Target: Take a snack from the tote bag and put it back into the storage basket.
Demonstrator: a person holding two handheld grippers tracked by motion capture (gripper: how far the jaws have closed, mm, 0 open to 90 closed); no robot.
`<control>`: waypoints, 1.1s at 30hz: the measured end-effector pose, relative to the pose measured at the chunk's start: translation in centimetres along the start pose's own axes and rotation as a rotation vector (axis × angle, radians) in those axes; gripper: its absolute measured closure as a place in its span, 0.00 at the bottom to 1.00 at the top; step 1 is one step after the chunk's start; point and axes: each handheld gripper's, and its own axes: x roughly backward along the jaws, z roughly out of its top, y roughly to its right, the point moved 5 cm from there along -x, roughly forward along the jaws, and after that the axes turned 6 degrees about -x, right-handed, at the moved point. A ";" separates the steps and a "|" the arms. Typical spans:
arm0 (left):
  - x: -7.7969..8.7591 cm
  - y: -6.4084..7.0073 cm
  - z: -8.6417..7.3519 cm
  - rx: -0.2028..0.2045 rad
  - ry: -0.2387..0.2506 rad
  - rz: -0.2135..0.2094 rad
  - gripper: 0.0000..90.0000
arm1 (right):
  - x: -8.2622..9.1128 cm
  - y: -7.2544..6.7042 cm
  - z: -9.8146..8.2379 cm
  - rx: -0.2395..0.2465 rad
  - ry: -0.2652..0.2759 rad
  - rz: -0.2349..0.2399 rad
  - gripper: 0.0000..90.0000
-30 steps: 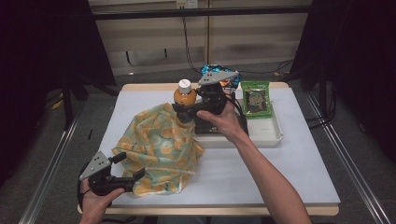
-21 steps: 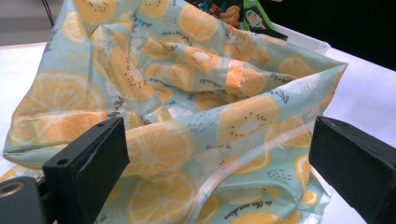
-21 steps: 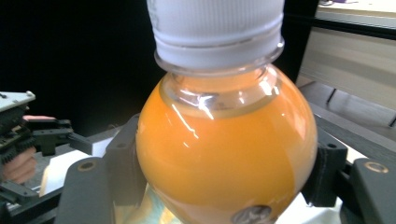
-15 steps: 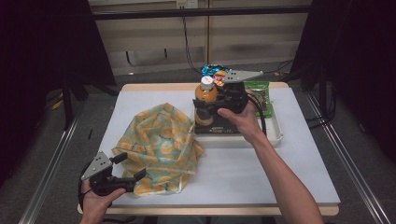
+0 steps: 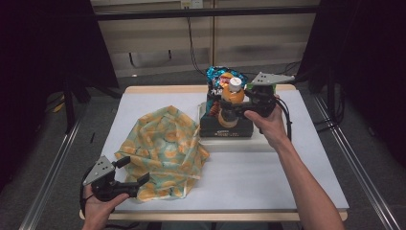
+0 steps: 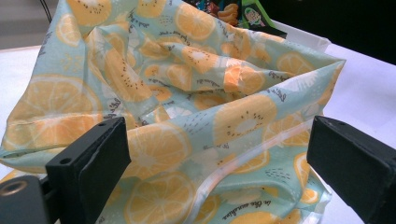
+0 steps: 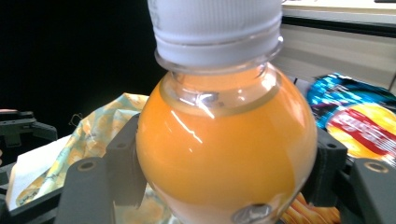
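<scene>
On the white worktop (image 5: 287, 167) your right hand-held gripper (image 5: 239, 106) clamps an orange juice bottle (image 5: 230, 98) upright by its round body, over the dark box (image 5: 226, 128) in the tray (image 5: 239, 143). Your left hand-held gripper (image 5: 131, 179) rests wide open at the near edge of the lemon-print cloth bag (image 5: 160, 143), likely ready to steady it.

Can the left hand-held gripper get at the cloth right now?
Probably yes. The left hand-held gripper sits open at the edge of the cloth, with the fabric lying between its jaws and nothing in the way.
</scene>
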 end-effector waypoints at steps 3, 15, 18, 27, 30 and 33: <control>0.0 0.1 0.0 0.002 0.001 -0.002 0.06 | 0.9 0.8 -0.3 -0.011 0.005 -0.018 0.34; -0.1 0.0 0.0 0.005 -0.002 0.001 0.07 | 4.2 4.1 -1.7 -0.034 -0.009 -0.097 0.34; -0.2 0.0 -0.1 0.005 -0.003 0.001 0.07 | 4.7 4.7 -2.1 -0.043 -0.003 -0.110 0.34; -0.3 0.0 -0.1 0.005 -0.012 -0.001 0.07 | 5.9 7.3 -4.3 -0.085 0.003 -0.163 0.34; -0.3 0.0 -0.1 0.002 -0.013 -0.001 0.07 | 6.1 8.0 -5.0 -0.096 -0.014 -0.179 0.34; -0.3 0.0 -0.1 0.003 -0.013 0.000 0.07 | 6.2 8.7 -5.7 -0.094 -0.035 -0.184 0.34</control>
